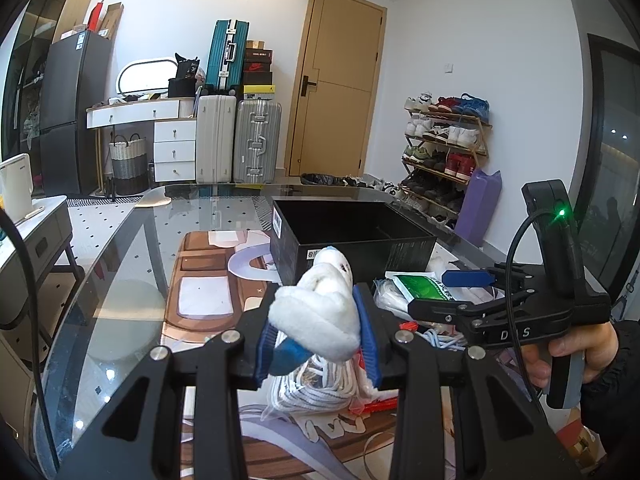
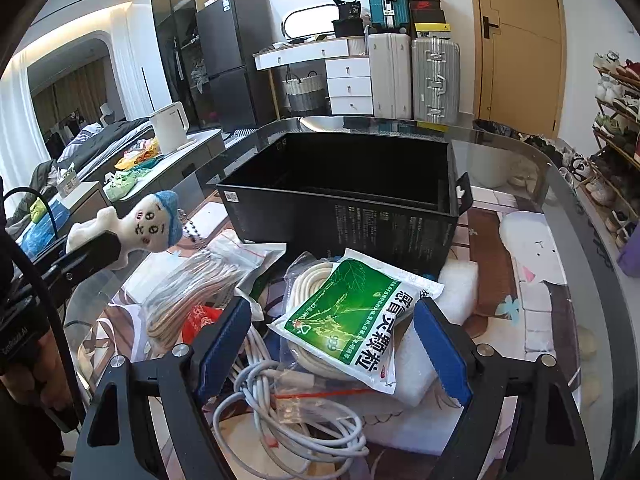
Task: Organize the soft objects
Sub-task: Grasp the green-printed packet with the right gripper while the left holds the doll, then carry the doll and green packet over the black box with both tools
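— White plush doll [image 1: 316,312], blue cap: location?
— Clamped in the left gripper [image 1: 318,344], raised above the clutter, short of the black box [image 1: 352,236].
— Right gripper [image 2: 332,356]?
— Pads spread wide, angled down, straddling the green sachet [image 2: 352,316] on the glass table [image 2: 560,184].

My left tongs [image 1: 316,344] are matt black plastic with ribbed blue rubbery pads and shiny metal screws. Between the pads sits a doll [image 1: 320,312] of fuzzy white plush with a blue felt cap. My right tongs [image 2: 332,352] have the same finish. The box [image 2: 340,184] is matt black card. The sachet [image 2: 348,320] is glossy green foil, the cable [image 2: 280,420] smooth white plastic, the bags [image 2: 208,276] clear crinkled film. The surface [image 1: 120,264] is glossy, reflective glass.
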Motion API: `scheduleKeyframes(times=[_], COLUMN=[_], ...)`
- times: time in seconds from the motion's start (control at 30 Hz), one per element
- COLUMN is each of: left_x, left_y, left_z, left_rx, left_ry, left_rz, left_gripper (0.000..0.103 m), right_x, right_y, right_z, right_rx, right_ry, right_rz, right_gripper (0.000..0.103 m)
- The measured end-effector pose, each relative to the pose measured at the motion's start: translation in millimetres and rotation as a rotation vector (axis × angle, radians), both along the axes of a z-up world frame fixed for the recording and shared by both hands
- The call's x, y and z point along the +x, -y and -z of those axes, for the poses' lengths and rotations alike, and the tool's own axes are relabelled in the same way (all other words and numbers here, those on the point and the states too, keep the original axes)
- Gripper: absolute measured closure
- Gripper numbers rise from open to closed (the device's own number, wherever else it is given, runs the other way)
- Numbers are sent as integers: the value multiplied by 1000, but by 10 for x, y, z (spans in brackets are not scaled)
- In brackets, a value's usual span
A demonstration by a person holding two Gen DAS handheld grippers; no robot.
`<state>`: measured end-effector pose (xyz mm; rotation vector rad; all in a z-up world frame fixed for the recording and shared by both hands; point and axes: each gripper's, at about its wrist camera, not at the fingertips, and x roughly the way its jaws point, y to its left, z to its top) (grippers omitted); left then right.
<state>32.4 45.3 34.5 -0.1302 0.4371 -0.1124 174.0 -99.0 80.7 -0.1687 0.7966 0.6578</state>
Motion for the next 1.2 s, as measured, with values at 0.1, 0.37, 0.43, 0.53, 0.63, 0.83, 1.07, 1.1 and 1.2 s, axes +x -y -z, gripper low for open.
scheduleKeyframes(times=[0.1, 0.37, 0.43, 0.53, 0.63, 0.83, 1.07, 1.1, 1.2], left_x=[6, 21, 27, 31, 36, 36, 76, 85, 104], left_y=[-5, 2, 1, 7, 7, 8, 34, 42, 61], left_z=[-3, 6, 15, 25, 31, 31, -1, -16, -75], left_rx=[-1, -6, -8, -7, -7, -8, -17, -18, -10], left_ry=[-2, -8, -10, -11, -12, -12, -2, 2, 15], left_rz=[1, 3, 3, 4, 5, 4, 0, 0, 2], left_gripper=[68, 68, 68, 68, 68, 68, 68, 68, 68], right_x=[-12, 50, 65, 67, 78, 40, -73, -97, -152], right_y=[-58, -74, -59, -60, -65, -16, 100, 115, 184], right_z=[21, 108, 115, 108, 115, 100, 18, -9, -114], right_rx=[-4, 42, 54, 64, 71, 88, 118, 126, 140], right_ry=[-5, -79, -87, -80, -86, -63, -21, -13, 20], right_rz=[-13, -2, 3, 6, 12, 21, 10, 5, -9], right_gripper=[17, 29, 29, 29, 35, 44, 46, 46, 46])
